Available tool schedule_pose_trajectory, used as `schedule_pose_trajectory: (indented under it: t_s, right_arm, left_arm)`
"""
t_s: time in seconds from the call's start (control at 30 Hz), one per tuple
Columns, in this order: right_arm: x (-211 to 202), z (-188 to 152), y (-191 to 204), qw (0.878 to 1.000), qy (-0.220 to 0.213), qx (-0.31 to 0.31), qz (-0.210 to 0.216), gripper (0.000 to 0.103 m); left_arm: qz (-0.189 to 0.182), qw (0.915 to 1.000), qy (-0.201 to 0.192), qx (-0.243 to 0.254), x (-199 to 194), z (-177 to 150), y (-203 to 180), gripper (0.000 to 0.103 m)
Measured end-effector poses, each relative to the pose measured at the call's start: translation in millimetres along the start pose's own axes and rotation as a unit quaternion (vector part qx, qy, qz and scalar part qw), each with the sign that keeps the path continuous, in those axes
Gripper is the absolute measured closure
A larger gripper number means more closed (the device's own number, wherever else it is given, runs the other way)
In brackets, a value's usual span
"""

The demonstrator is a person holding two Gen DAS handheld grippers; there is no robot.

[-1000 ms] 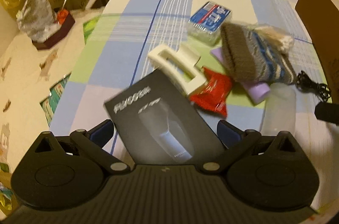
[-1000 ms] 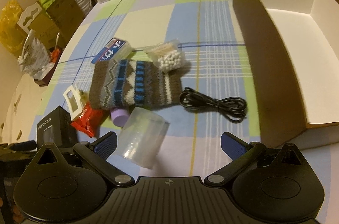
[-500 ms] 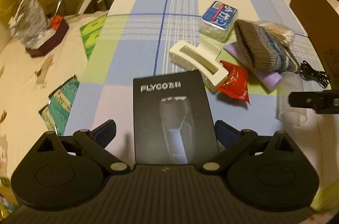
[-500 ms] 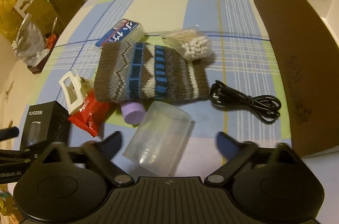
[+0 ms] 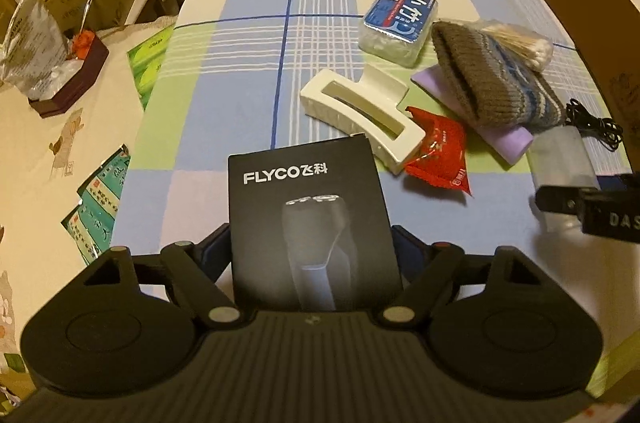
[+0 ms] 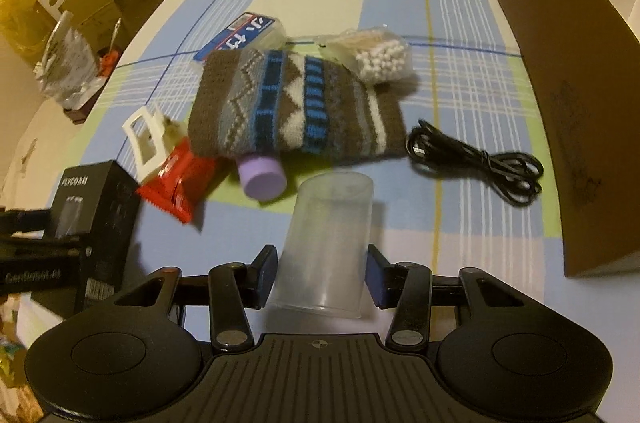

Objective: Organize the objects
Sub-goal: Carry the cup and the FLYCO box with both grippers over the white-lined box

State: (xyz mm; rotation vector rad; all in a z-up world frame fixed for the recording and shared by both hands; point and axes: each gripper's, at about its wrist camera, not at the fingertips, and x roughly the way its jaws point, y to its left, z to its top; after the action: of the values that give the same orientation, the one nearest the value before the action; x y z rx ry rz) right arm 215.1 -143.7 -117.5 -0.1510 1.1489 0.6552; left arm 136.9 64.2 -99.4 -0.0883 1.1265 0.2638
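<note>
A black FLYCO shaver box (image 5: 308,207) stands on the checked tablecloth. My left gripper (image 5: 312,247) straddles it with its jaws closing, and both blue pads meet the box's sides. A clear plastic cup (image 6: 328,231) lies on its side. My right gripper (image 6: 322,271) is closing around it, pads against its walls near the rim. In the right wrist view the left gripper (image 6: 24,223) shows at the box (image 6: 92,207). A large open cardboard box (image 6: 560,83) stands at the right.
Beyond the cup lie a knit pouch (image 6: 296,107), a purple bottle (image 6: 262,177), a red packet (image 5: 440,155), a white hair claw (image 5: 360,111), a cotton swab bag (image 6: 376,59), a blue-labelled case (image 5: 400,17) and a black cable (image 6: 480,159). Cartons line the far edge.
Both grippers' jaws have narrowed from wide open. The left one squared up on the black box. The right one sank toward the cup, which now sits between its pads.
</note>
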Motion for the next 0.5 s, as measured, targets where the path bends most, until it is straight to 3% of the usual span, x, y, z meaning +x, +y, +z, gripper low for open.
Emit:
schedule_pose_trajectory:
  t_s: [0.13, 0.27, 0.5]
  right_arm:
    - [-13.7, -6.3, -9.1, 1.0, -0.004, 0.005, 0.022, 0.064]
    - [-31.5, -8.5, -18.7, 0.999, -0.013, 0.011, 0.051, 0.072]
    - [-55.6, -6.1, -35.9, 0.996, -0.032, 0.0, 0.078, 0.072]
  left_arm:
    - [0.007, 1.0, -0.003, 0.003, -3.4, -3.2, 1.4, 0.024]
    - [0.012, 0.9999, -0.008, 0.005, -13.3, -9.2, 3.5, 0.025]
    - [0.001, 0.9995, -0.032, -0.002, -47.5, -7.2, -4.4, 0.025]
